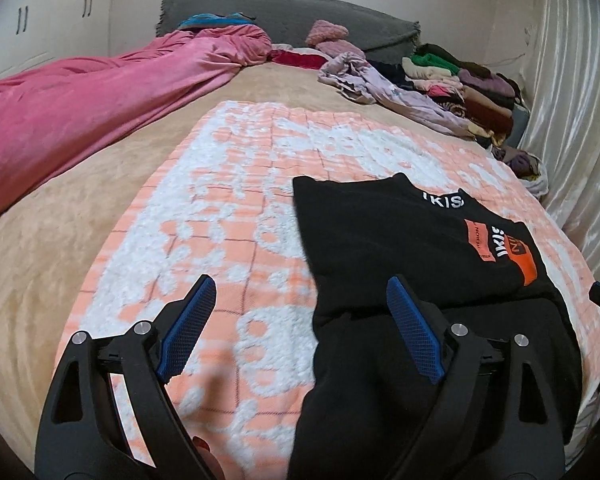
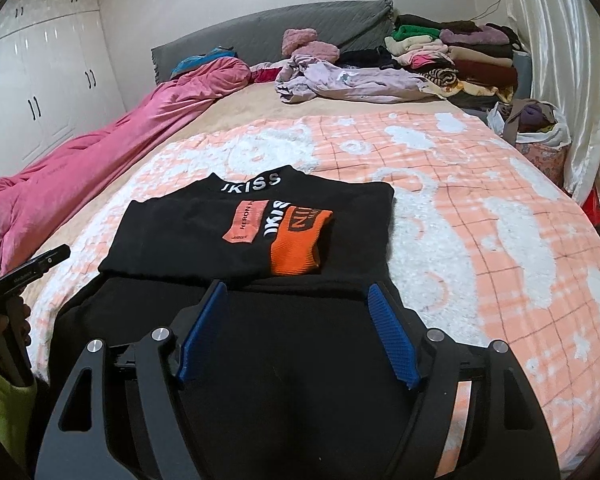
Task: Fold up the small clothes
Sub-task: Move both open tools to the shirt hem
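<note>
A black top (image 1: 384,236) with white lettering and orange patches lies on the orange-and-white blanket (image 1: 228,184). It is partly folded, its near part doubled under the printed part. My left gripper (image 1: 302,294) is open and empty above the garment's left edge. In the right wrist view the same black top (image 2: 204,236) lies centred, and my right gripper (image 2: 296,296) is open and empty just above its near black part. The left gripper's body (image 2: 28,272) shows at the left edge there.
A pink duvet (image 1: 80,100) lies along the bed's left side. A crumpled lilac garment (image 2: 356,78) and stacks of folded clothes (image 2: 468,56) sit at the far right near the grey headboard (image 2: 280,28). A bag of clothes (image 2: 536,128) stands by the shiny curtain.
</note>
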`<act>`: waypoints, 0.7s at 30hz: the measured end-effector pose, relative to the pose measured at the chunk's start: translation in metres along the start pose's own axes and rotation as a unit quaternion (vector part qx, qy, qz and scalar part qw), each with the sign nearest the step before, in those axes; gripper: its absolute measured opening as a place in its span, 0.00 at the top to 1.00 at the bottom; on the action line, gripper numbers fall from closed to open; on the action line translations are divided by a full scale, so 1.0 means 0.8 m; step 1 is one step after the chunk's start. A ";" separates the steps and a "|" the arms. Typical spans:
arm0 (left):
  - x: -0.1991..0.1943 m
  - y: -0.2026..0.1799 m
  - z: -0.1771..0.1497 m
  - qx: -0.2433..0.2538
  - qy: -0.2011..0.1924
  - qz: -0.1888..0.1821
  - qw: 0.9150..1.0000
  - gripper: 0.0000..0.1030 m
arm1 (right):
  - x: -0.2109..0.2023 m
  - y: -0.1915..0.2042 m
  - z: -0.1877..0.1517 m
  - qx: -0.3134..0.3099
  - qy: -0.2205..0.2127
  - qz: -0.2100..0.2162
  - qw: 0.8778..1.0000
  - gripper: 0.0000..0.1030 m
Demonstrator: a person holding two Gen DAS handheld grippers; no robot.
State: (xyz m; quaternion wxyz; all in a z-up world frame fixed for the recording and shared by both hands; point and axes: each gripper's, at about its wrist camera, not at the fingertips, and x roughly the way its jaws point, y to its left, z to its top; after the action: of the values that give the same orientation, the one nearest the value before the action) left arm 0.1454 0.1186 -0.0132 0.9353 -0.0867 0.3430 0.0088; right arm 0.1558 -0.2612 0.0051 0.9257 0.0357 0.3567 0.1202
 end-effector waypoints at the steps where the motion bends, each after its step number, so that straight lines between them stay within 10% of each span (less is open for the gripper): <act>1: -0.003 0.002 -0.001 -0.001 -0.002 0.001 1.000 0.22 | -0.002 0.000 -0.001 0.000 -0.001 0.000 1.000 0.30; 21: -0.066 0.020 -0.020 -0.019 -0.003 -0.010 1.000 0.22 | -0.051 -0.024 -0.028 0.001 -0.005 -0.010 1.000 0.30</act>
State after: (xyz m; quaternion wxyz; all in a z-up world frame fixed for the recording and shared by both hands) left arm 0.0931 0.1341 0.0063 0.9347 -0.1077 0.3388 0.0058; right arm 0.1152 -0.2900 0.0119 0.9288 0.0335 0.3521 0.1108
